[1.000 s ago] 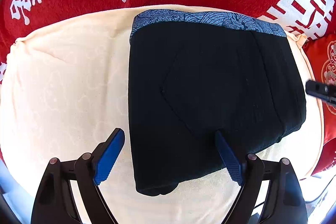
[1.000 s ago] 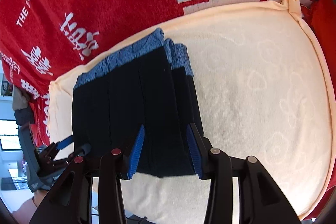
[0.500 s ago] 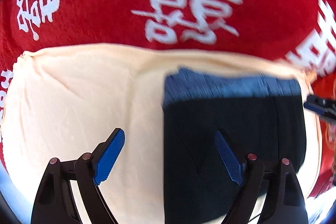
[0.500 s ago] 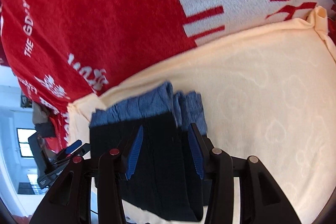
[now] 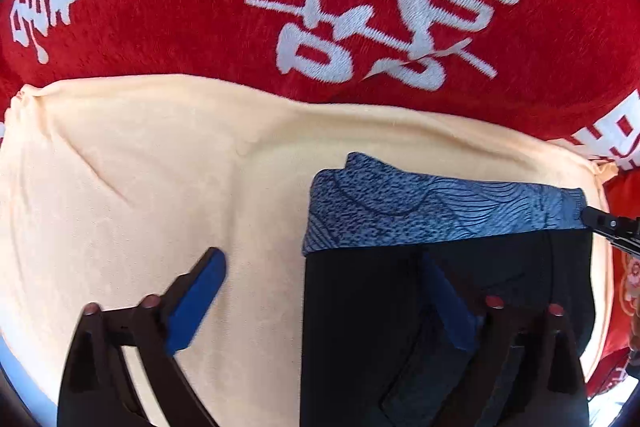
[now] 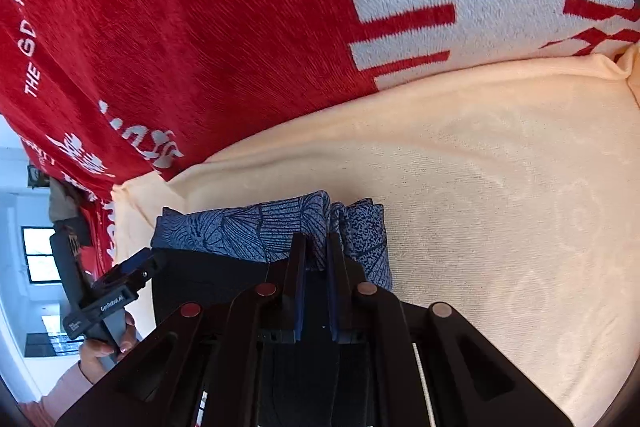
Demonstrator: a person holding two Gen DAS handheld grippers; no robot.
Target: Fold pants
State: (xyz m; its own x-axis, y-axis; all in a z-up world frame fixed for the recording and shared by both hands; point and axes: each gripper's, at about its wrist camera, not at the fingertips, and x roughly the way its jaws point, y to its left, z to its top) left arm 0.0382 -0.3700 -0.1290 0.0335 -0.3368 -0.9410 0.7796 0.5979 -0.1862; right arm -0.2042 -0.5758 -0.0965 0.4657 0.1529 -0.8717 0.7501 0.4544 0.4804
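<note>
L wrist view: black pants (image 5: 400,327) w/ blue patterned waistband (image 5: 432,211) lie folded on a cream towel (image 5: 140,187), toward the towel's right side; waistband faces the towel's far edge. Beyond that far edge is a red blanket (image 5: 180,7) w/ big white characters. Left gripper (image 5: 326,301) points steeply down, jaws opening and spread wide. Its blue-padded left finger sits over bare towel just left of the pants' left edge, the right finger over the black fabric below the waistband. The pants' left edge lies between the fingers, but neither pad is seen pressing on it, so released. At the waistband's right end a dark tip of the right gripper (image 5: 612,225) pokes in from the frame edge; state can't be told from this view.

R wrist view: same pants (image 6: 208,275) on the towel (image 6: 500,207), near the towel's left corner, red blanket (image 6: 180,27) behind the far edge. Waistband (image 6: 248,231) shows stacked folded layers w/ fan/wave print. Right gripper (image 6: 316,247) has fingers drawn nearly together, only a thin slot between the blue pads, and a fold of the waistband sits pinched in that slot: clenched on the pants at the waistband. Left of the pants, the left gripper (image 6: 128,269) shows side-on w/ a blue pad at its tip, held by a hand (image 6: 104,343) w/ a pink sleeve. Bright window behind it, blurry.
</note>
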